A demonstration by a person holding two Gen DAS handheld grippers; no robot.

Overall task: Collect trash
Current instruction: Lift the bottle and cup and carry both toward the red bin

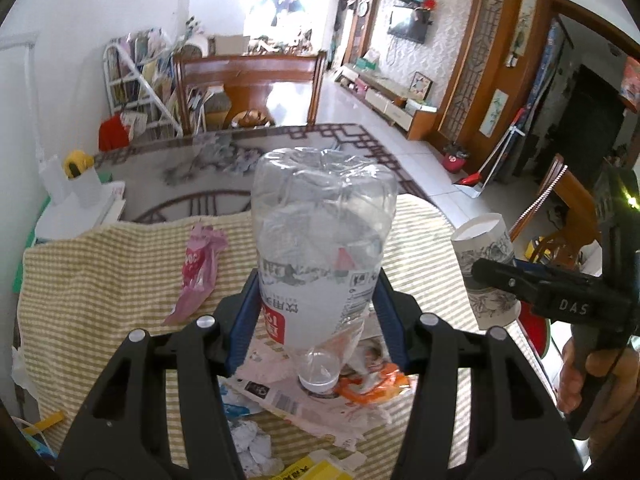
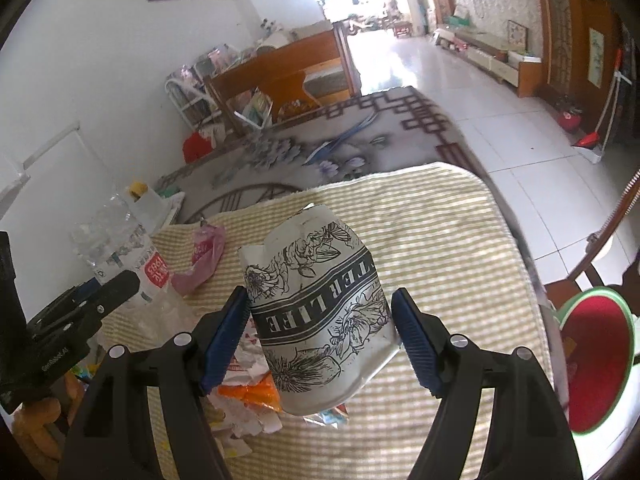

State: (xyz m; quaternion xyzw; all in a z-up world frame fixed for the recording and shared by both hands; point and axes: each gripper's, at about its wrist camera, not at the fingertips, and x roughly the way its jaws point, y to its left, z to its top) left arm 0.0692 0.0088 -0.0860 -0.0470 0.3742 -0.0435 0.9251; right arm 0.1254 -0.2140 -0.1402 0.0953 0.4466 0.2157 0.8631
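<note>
My left gripper (image 1: 316, 304) is shut on a clear crushed plastic bottle (image 1: 320, 248), held cap-down above the table; the bottle also shows in the right wrist view (image 2: 124, 256). My right gripper (image 2: 322, 332) is shut on a white paper cup with black flower print (image 2: 320, 312), held tilted above the yellow checked cloth (image 2: 440, 248). The cup also shows at the right of the left wrist view (image 1: 486, 268). A pink wrapper (image 1: 200, 268), torn paper and an orange wrapper (image 1: 372, 388) lie on the cloth under the grippers.
A red bin with a green rim (image 2: 596, 356) stands off the table's right edge. A white box with a yellow item (image 1: 76, 200) sits at the table's left. Crumpled paper (image 1: 252, 444) and a yellow pack (image 1: 316, 468) lie near me. Chairs and floor lie beyond.
</note>
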